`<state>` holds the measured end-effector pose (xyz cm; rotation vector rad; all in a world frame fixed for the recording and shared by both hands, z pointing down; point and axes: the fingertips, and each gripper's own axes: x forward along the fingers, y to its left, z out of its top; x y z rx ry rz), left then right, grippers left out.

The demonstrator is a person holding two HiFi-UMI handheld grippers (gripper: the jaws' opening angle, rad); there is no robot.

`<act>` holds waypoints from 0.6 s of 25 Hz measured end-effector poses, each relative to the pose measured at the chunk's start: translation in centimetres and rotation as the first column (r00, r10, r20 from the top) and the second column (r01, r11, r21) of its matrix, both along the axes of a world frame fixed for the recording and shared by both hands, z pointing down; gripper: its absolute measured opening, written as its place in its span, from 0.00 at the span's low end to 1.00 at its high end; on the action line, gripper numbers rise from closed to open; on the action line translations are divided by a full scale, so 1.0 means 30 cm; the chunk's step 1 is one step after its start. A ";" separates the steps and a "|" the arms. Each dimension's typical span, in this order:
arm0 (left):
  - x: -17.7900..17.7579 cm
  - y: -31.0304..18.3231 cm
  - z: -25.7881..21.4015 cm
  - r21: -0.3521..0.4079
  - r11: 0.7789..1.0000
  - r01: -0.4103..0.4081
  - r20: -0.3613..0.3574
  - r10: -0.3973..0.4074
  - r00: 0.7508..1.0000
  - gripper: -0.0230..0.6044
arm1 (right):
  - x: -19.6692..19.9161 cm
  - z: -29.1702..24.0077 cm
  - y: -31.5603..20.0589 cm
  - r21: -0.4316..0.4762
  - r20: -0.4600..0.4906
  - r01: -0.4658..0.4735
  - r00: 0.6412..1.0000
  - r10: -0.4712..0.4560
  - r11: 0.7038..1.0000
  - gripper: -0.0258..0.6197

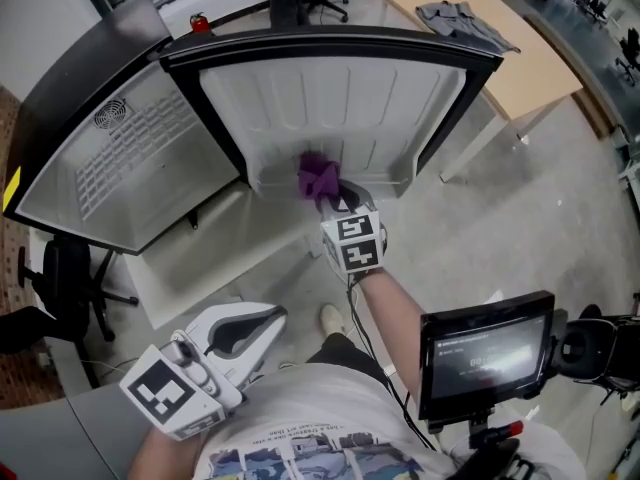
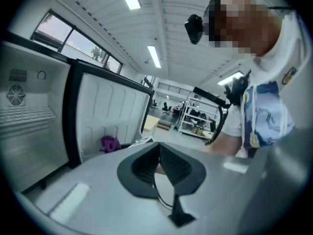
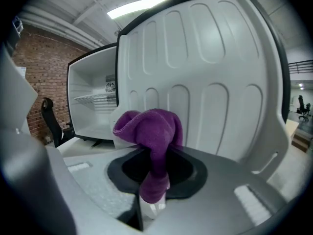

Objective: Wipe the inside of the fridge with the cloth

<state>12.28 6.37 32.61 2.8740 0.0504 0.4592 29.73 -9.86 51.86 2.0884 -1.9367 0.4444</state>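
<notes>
- The right claw [image 1: 335, 200] is closed tight on the purple cloth [image 1: 318, 175]. In the right gripper view a fold of cloth [image 3: 151, 131] is nipped between the jaws and the rest bunches up above them.
- In the head view the cloth sits at 12 o'clock from the right claw, at the lower lip of the fridge door [image 1: 330, 98]. It is low on the ribbed white liner, about midway across. Whether it presses on the plastic cannot be told.
- The door stands swung open, and its black rim runs round the liner at 9, 12 and 3 o'clock of the cloth. Bare liner lies above the cloth and to both sides.
- The fridge [image 1: 120, 58] cavity opens at 9 to 10 o'clock from the cloth, with a wire shelf [image 1: 130, 153] across it and a round vent above.
- The left claw [image 1: 275, 317] is held low at 7 o'clock, well apart from the fridge. Its jaws meet at the tips [image 2: 159, 153] with nothing between them.
- Open floor [image 1: 520, 238] lies at 3 o'clock of the right claw, up to the counter [image 1: 520, 68] at 1 o'clock, which carries a grey garment [image 1: 460, 18].
- An office chair [image 1: 70, 278] stands at 9 o'clock, near the fridge's corner.
- A small screen [image 1: 487, 353] sits at 5 o'clock, beside the right forearm.
</notes>
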 end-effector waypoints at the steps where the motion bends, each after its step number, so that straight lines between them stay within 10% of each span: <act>1: 0.007 0.002 0.006 0.000 1.000 -0.008 0.005 0.008 1.000 0.05 | 0.023 0.003 0.014 -0.002 0.000 -0.017 1.000 0.017 1.000 0.15; 15: 0.098 0.076 0.012 -0.011 0.996 -0.088 -0.005 0.088 0.996 0.05 | 0.317 0.016 0.242 -0.028 -0.016 -0.225 0.974 0.224 0.974 0.15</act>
